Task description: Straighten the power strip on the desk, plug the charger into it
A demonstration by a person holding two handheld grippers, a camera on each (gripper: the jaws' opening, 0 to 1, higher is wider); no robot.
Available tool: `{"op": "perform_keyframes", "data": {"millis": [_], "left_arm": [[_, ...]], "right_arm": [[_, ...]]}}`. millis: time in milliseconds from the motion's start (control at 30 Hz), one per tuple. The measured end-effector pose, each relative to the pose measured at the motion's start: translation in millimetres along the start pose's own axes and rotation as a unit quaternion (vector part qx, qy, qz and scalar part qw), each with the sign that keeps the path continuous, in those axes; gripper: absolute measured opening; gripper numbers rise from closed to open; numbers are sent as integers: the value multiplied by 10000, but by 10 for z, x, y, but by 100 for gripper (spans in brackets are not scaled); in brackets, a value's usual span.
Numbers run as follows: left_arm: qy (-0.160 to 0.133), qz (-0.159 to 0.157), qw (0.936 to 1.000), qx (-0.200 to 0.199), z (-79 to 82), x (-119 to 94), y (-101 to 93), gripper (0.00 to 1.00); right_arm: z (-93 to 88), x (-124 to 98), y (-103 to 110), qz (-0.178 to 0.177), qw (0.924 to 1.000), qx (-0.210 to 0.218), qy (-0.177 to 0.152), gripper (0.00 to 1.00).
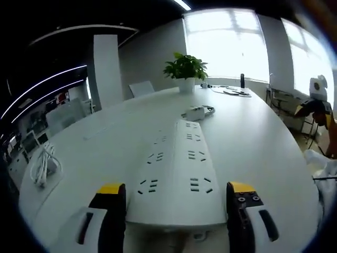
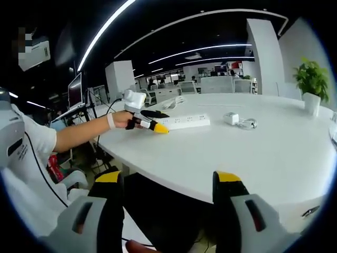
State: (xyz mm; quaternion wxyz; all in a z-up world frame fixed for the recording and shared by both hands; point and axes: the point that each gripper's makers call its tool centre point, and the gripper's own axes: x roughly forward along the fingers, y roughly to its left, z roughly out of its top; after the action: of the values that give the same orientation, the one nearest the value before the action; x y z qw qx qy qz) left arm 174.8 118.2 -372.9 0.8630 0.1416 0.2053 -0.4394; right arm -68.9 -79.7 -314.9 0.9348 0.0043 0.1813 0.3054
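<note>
From the left gripper view, my left gripper [image 1: 176, 197] has its yellow-tipped jaws spread wide on either side of the near end of the white power strip [image 1: 176, 174], which lies flat on the white desk [image 1: 263, 142] and runs straight away from the camera; can't tell if the jaws actually touch its sides, they look just beside it. Past the far end of the strip sits the white charger [image 1: 196, 112] with its cable bunched next to it, apart from the strip. Only container around is the white pot with the green plant [image 1: 185, 71] standing upright at the far side of the desk. A coiled white cable [image 1: 43, 164] lies near the desk's left edge, and there's loads of bare desktop either side of the strip. In the right gripper view, my right gripper [image 2: 168, 182] hangs off the desk's near edge with jaws wide apart and nothing between them. Over there a person's arm [image 2: 84, 132] reaches out level over the desk edge, the hand [image 2: 122, 120] gripping the left gripper at the strip's end, charger further right, potted plant by the far right rim.
</note>
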Motion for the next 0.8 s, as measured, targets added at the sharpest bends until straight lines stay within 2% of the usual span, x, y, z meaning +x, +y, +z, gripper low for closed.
{"op": "perform_keyframes", "data": {"millis": [133, 267, 533, 800], "left_arm": [[4, -39, 10000, 72, 10, -13, -8, 77], [165, -121, 9997, 100, 4, -38, -5, 75], [810, -190, 9965, 4, -22, -34, 4, 74], [1147, -253, 9931, -28, -66, -68, -39, 74]], "right_arm": [[6, 20, 11, 24, 10000, -5, 17, 67], [23, 40, -12, 27, 10000, -4, 24, 67], [-61, 126, -79, 25, 9999, 117, 118, 67], [-106, 136, -90, 44, 9997, 174, 151, 67]]}}
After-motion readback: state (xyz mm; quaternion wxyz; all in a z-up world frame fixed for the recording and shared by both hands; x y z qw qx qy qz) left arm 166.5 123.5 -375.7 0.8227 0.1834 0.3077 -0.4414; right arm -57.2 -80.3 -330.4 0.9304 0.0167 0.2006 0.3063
